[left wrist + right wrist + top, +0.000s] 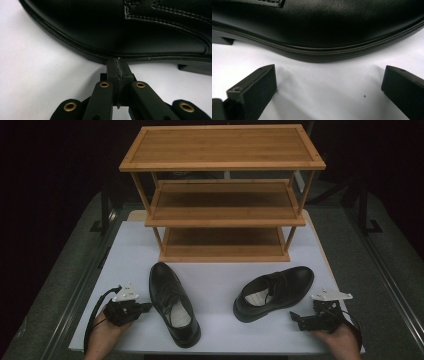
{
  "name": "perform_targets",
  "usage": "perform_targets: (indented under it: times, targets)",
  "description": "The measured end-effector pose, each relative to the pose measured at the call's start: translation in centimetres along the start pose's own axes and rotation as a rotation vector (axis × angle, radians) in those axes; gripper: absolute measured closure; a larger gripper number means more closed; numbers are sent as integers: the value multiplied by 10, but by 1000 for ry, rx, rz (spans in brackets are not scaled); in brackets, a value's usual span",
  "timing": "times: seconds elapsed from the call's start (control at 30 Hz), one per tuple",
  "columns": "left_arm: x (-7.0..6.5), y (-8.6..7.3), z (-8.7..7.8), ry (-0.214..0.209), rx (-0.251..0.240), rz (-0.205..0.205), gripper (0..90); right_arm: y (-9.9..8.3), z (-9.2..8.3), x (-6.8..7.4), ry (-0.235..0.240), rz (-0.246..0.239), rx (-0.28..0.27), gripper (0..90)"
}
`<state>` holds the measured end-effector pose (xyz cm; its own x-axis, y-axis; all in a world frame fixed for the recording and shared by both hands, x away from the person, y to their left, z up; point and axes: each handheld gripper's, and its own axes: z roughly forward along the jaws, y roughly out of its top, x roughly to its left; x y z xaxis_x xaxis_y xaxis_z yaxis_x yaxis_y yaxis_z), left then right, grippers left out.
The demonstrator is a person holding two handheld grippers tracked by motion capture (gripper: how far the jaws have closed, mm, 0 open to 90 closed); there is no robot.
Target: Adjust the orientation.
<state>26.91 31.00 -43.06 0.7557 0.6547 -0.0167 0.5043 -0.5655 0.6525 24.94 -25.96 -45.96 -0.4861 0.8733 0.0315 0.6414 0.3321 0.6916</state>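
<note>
Two black leather shoes lie on the white table (220, 285). The left shoe (172, 302) points away from me, and the right shoe (274, 292) lies slanted with its toe to the far right. My left gripper (146, 307) is shut with nothing between its jaws, and its tip is at the left shoe's side. In the left gripper view the closed tips (117, 62) meet the sole edge of that shoe (125, 30). My right gripper (297, 320) stands open just right of the right shoe. In the right gripper view its jaws (329, 75) stand apart short of the shoe's side (324, 25).
A three-tier wooden shelf rack (222, 195) stands at the back of the table, its boards bare. Dark floor and metal stands flank the table on both sides.
</note>
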Motion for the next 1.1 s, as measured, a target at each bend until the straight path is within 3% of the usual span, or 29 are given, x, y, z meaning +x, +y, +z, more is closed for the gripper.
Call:
perform_targets:
  times: [0.5,0.8,1.1]
  targets:
    - [0,7,5,-22,7,28,900,0,0,0,-1,0,1,0]
    - [-9,32,25,-50,17,86,900,0,0,0,-1,-3,-1,0]
    - [-12,48,40,-73,14,105,900,0,0,0,0,0,1,0]
